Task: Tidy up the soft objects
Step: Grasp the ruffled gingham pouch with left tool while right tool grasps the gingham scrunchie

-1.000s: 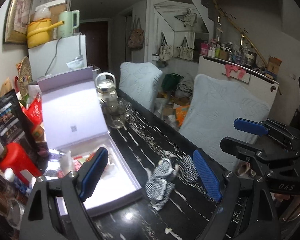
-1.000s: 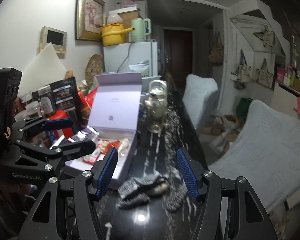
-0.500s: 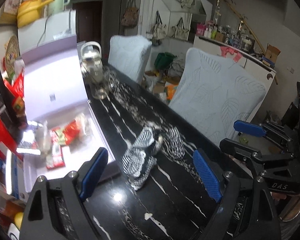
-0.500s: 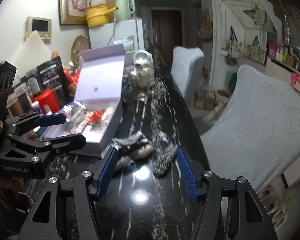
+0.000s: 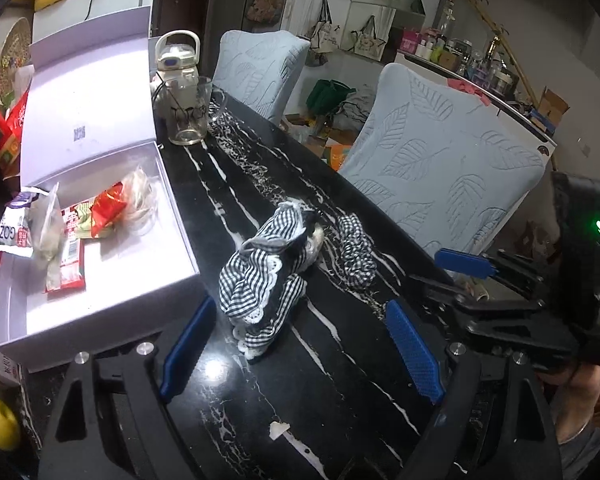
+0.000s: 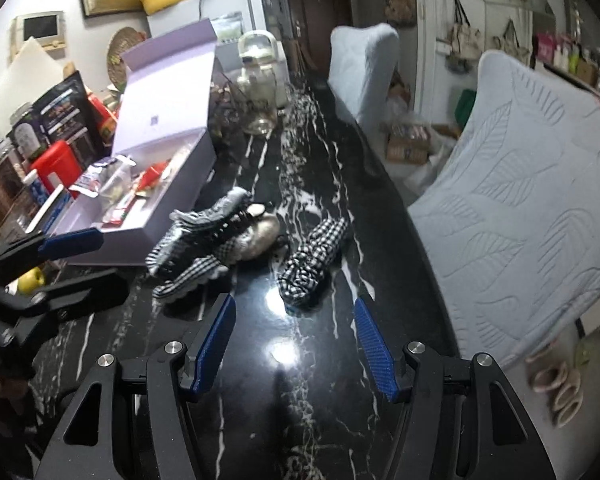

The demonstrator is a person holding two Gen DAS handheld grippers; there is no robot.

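A crumpled black-and-white checked garment with lace trim lies on the black marble table, wrapped round a pale furry thing. Beside it, nearer the chairs, lies a checked scrunchie. My left gripper hovers open just short of the garment, nothing between its blue pads. My right gripper is open too, a little short of the scrunchie. Each gripper shows at the edge of the other's view.
An open lilac box with snack packets stands left of the garment. Behind it are a glass mug and a kettle-like jug. Two pale covered chairs line the table's right edge. Clutter fills the far left.
Both grippers have come down and tilted toward the table, so the garment and scrunchie now sit larger and closer. Neither gripper's opening has altered. The cloth items have not moved.
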